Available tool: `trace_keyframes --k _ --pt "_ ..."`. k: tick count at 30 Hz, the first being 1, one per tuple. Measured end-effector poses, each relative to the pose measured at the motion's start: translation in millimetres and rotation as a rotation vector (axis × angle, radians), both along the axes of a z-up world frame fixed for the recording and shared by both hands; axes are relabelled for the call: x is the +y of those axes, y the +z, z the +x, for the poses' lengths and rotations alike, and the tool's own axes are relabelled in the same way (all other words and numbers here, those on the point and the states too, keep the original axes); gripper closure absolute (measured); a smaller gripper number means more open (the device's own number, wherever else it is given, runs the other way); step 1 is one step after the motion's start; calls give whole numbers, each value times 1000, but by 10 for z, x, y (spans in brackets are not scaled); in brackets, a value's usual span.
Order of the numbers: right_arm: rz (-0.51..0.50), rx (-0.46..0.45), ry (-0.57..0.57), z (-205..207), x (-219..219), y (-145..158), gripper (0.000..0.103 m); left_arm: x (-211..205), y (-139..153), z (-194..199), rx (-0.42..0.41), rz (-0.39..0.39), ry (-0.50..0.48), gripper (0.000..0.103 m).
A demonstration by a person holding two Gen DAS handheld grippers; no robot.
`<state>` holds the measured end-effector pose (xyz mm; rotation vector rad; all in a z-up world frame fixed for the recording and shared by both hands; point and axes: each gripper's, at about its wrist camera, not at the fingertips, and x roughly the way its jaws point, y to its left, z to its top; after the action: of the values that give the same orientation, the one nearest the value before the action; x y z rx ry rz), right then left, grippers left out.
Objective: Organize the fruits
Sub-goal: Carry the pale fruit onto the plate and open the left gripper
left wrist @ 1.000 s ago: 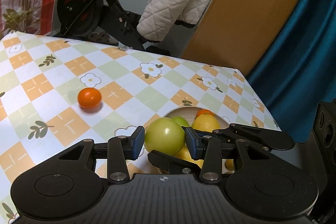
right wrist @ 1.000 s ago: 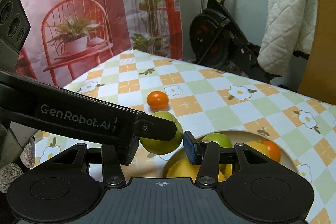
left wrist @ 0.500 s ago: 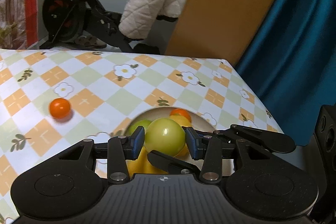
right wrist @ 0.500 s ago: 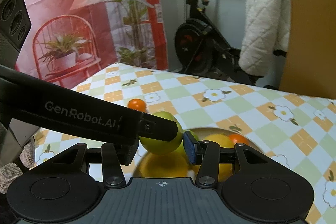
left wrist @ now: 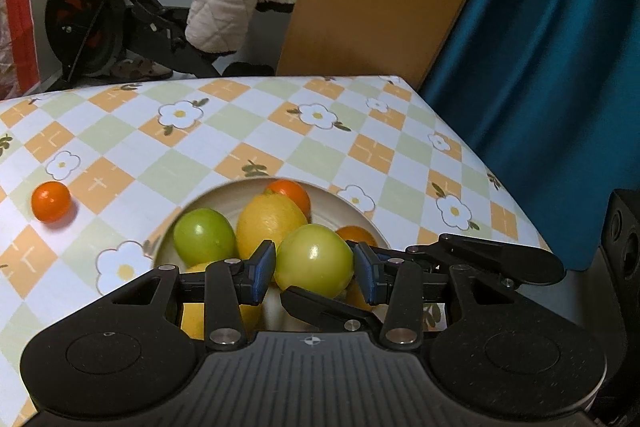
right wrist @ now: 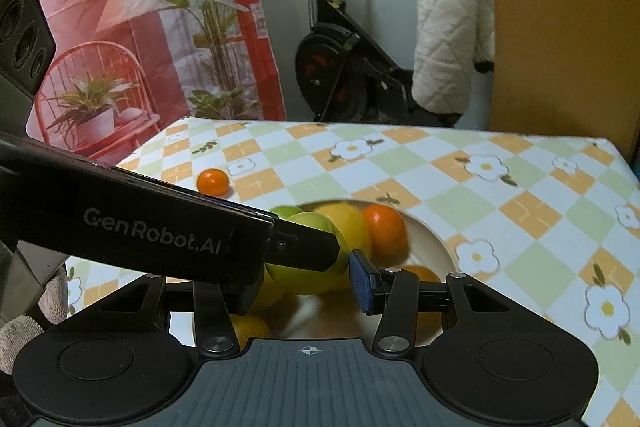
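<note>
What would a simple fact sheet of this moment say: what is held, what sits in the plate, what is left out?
Held: pale green fruit, clamped in the left tool, over the plate
In plate: second green fruit, lemon, orange
Left out: small orange on the checked tablecloth
Right tool: beside the held fruit; grip unclear

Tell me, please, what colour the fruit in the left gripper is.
Yellow-green fruit, clearest in the left wrist view.
</note>
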<state>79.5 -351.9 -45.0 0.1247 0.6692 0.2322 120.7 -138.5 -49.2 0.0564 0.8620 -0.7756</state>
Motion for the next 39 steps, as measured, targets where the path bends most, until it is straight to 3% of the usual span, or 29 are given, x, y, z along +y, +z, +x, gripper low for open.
trace_keyframes --k 16,20,39 --pt "7 38 -51 -26 -137 -117 60 -196 -172 8 60 24 -32 58" --pt "20 49 -38 15 -157 -153 66 -224 -213 34 71 24 -31 58" --pt "13 46 -51 18 -149 -121 64 -89 -136 80 72 -10 2 56"
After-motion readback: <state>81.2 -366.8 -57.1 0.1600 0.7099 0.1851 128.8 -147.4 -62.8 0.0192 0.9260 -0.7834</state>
